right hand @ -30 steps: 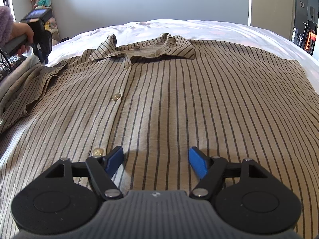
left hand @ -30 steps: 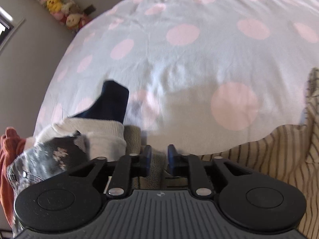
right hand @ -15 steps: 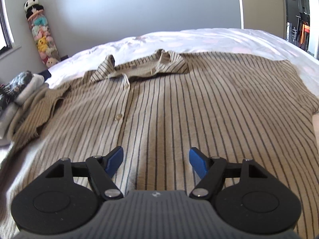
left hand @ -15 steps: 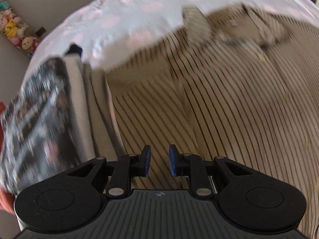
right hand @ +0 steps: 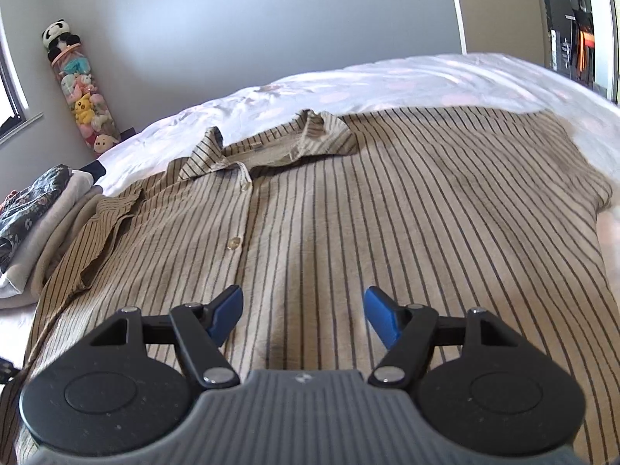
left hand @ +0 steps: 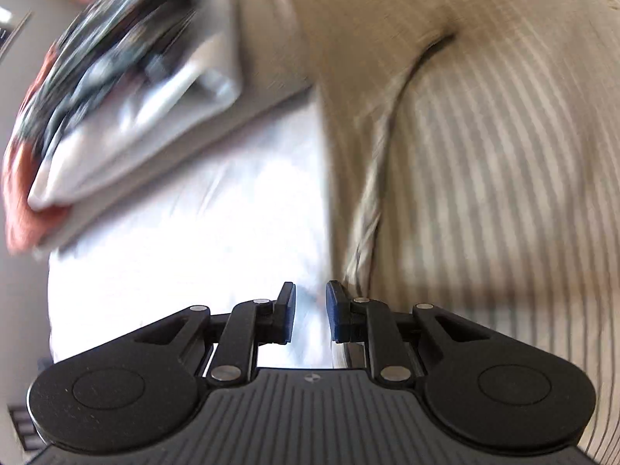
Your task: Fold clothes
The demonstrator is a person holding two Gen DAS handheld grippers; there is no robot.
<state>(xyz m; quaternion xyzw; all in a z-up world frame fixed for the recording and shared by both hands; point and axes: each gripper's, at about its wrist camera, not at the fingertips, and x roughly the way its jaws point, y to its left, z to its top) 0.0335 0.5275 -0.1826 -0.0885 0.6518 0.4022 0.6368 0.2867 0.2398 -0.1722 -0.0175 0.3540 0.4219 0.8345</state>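
**Striped shirt spread flat on bed, both grippers empty**

Shirt fabric fills most of both views. A tan striped shirt [right hand: 387, 209] is laid face up and buttoned on a white bed [right hand: 387, 77], collar toward the far wall, its body smooth and unfolded. One sleeve [right hand: 97, 232] is seen bunched at the side nearest a stack of folded clothes [right hand: 35, 224], which sits just beside the shirt. The right gripper [right hand: 304, 312] is held low over the shirt's lower front, jaws wide and holding nothing. The left gripper [left hand: 310, 312] is shown in a blurred view over the shirt's side edge and bare sheet, jaws narrow with a small gap, nothing between them. For a clean fold, the bunched sleeve would best be flattened, and the side edge pinched through a single layer only.
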